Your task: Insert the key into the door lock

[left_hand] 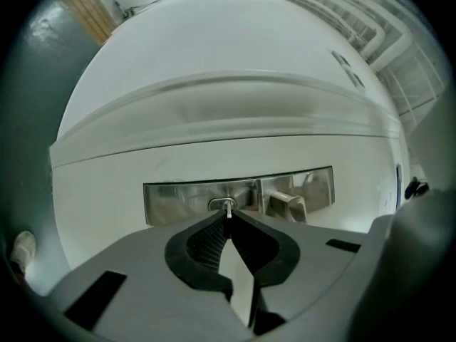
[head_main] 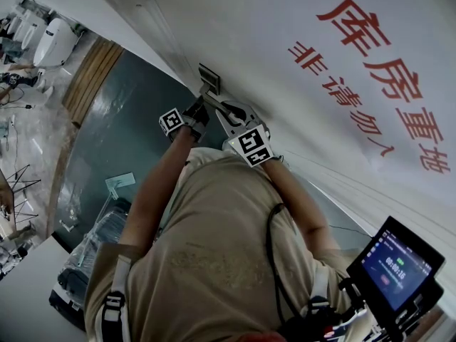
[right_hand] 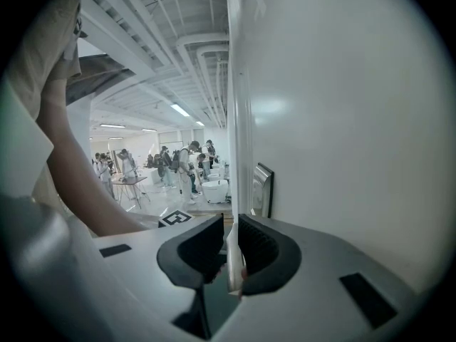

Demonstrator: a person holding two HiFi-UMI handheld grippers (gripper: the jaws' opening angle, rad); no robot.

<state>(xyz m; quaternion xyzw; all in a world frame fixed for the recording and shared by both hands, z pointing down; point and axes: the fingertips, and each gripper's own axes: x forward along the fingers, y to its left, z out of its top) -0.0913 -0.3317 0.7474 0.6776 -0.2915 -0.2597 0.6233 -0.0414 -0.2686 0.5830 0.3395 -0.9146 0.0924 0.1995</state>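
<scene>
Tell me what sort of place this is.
Probably a big indoor hall or workshop. A white door with red Chinese lettering and a metal lock plate is close by; behind, people stand at tables under an open ceiling with bare pipes and strip lights.

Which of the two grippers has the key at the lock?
The left gripper: shut on the key, its tip at the keyhole. The right gripper grips a white strip instead.

Key (left_hand: 227,209) mostly hidden btwn left hand-held gripper (left_hand: 228,220) jaws
</scene>
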